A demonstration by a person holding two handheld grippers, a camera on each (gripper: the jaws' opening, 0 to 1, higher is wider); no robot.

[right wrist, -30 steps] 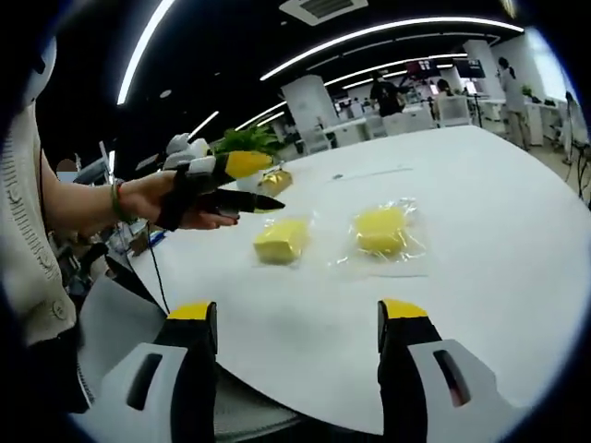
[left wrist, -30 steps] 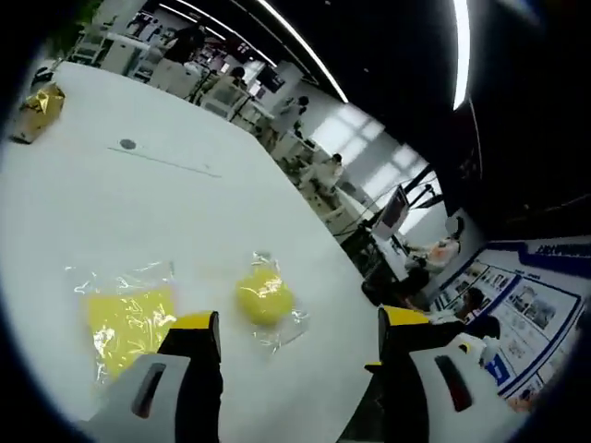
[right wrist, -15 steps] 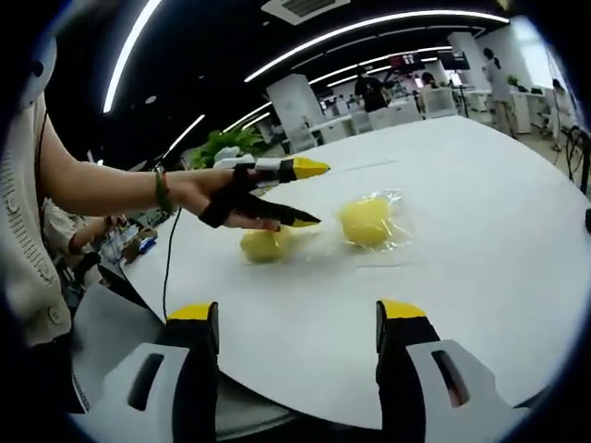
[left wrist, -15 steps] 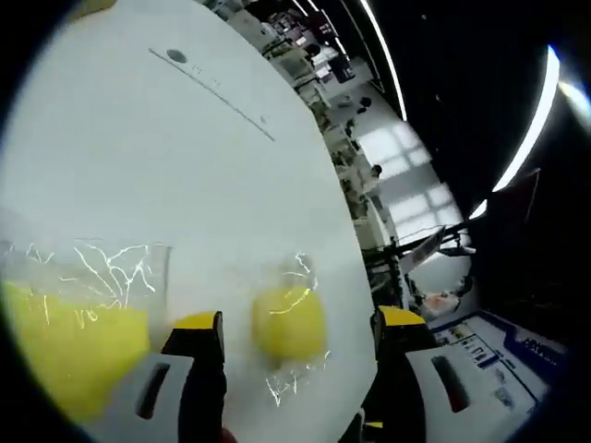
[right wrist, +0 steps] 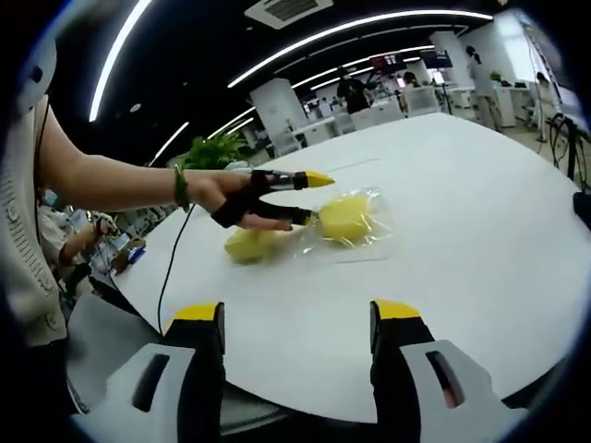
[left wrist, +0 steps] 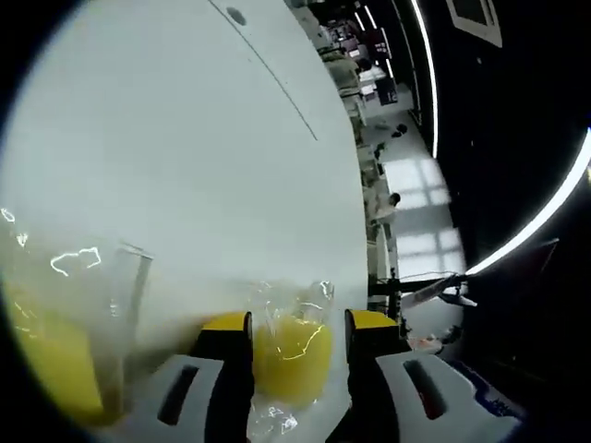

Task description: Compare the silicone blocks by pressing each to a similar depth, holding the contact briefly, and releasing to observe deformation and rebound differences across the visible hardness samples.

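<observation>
While bagged, yellow block (left wrist: 291, 358) sits between left gripper (left wrist: 297, 325) jaws (touching).

The support surface is a large white table (right wrist: 480, 212) with a rounded edge, filling the centre and right of the right gripper view. Two yellow silicone blocks lie directly on it, each sealed in a clear plastic bag. The farther block (right wrist: 344, 218) sits near the frame centre; the nearer block (right wrist: 247, 245) lies just beside it, toward the left. In the left gripper view, a thin dark seam line (left wrist: 277, 88) and a small round dark insert (left wrist: 236, 16) mark the tabletop at the upper centre.
</observation>
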